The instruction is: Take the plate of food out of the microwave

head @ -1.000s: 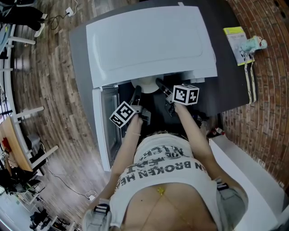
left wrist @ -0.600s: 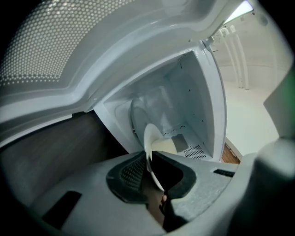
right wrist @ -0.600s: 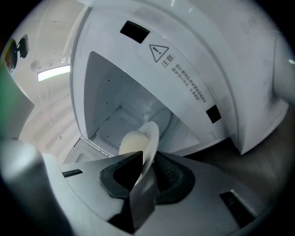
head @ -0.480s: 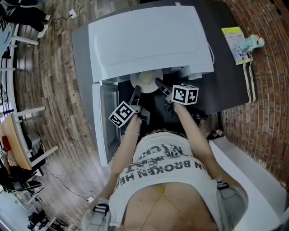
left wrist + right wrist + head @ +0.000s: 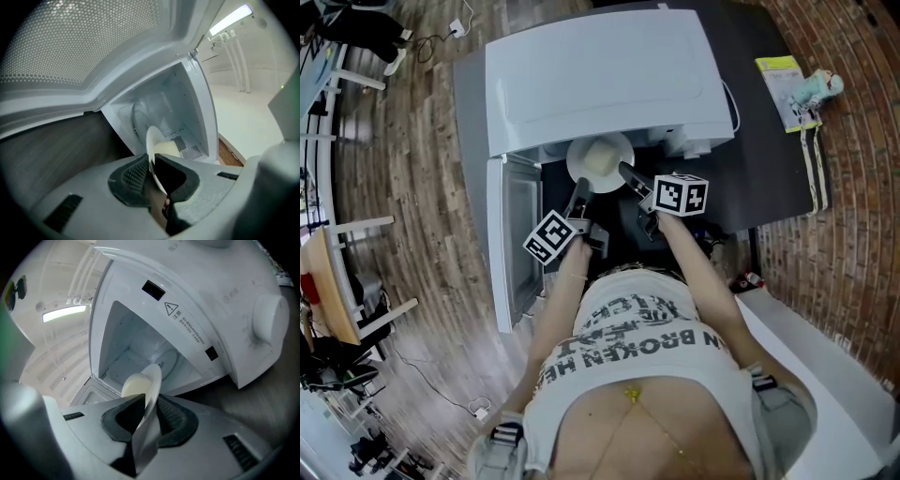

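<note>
Two hand-held grippers pinch opposite edges of plate.

The microwave is white, its door speckled with a fine dot mesh. The plate is white and the food pale cream. The counter is dark grey (floor brown wood planks, wall red brick).

The plate is just before the microwave (door open leftward); food sits on it.
</note>
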Tool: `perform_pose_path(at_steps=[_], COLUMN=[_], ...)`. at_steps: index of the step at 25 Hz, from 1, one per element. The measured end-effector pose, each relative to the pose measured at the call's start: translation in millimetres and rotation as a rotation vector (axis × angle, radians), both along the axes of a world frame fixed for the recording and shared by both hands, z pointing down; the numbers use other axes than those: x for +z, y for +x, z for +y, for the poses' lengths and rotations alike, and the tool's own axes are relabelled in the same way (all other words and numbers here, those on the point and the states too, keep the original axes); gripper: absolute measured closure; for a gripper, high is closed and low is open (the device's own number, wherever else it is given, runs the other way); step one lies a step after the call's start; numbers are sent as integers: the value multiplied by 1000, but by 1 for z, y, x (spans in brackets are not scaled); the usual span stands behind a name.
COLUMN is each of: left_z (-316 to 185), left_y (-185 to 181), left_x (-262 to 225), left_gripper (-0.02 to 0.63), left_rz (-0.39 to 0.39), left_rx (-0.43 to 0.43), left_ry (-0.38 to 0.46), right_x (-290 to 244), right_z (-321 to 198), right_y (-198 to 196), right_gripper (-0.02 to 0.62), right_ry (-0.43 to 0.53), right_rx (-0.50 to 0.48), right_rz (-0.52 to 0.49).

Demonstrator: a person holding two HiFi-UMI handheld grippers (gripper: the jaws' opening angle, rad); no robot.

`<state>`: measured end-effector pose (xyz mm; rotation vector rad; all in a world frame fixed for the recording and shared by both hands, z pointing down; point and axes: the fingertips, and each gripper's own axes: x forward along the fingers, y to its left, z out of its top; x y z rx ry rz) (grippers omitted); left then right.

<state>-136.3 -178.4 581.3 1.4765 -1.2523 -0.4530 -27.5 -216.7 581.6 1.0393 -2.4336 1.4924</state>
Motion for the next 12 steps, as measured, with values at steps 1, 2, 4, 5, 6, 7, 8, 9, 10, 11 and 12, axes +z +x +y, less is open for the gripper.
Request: perform_pose_path(at_steps=[1,2,4,5,6,7,8,9,10,11,12], left_z=[2,4,7,9,11,14,16,18,20,22,24], left_y=[1,3,5,7,9,11,14,16,19,22,25], left_x=[-1,-2,-3,-4,-4,-5,-5,-5,-6,-6,-7], left_gripper=[568,568,568,568,568,568,568,568,568,568,568], left_rz=[-1,-3,-7,-8,-8,-7,-5,-4,-5,-7,-10], left_rx=[-4,-9,-18,-23,-29,-35,-40,-44,-48,-51,-54], left_ry=[2,4,10,13,15,16,16,17,18,21,23], right_x=[-1,-3,-3,-3,-4,-4,-5,-5,-5,-6,-7], right_z=[1,3,6,7,8,10,12,14,15,17,19], right_y=[1,1,5,7,8,10,12,15,18,20,22], right_gripper=[520,520,522,520,520,522,522,522,522,522,522], right_ry=[2,4,7,9,10,11,12,14,16,18,18], right_rx=[-5,-10,-18,-22,-26,-32,-37,-41,-46,-52,-59], right_rz=[-3,-6,-4,-2,-2,-4,-4,-3,-1,-3,-5])
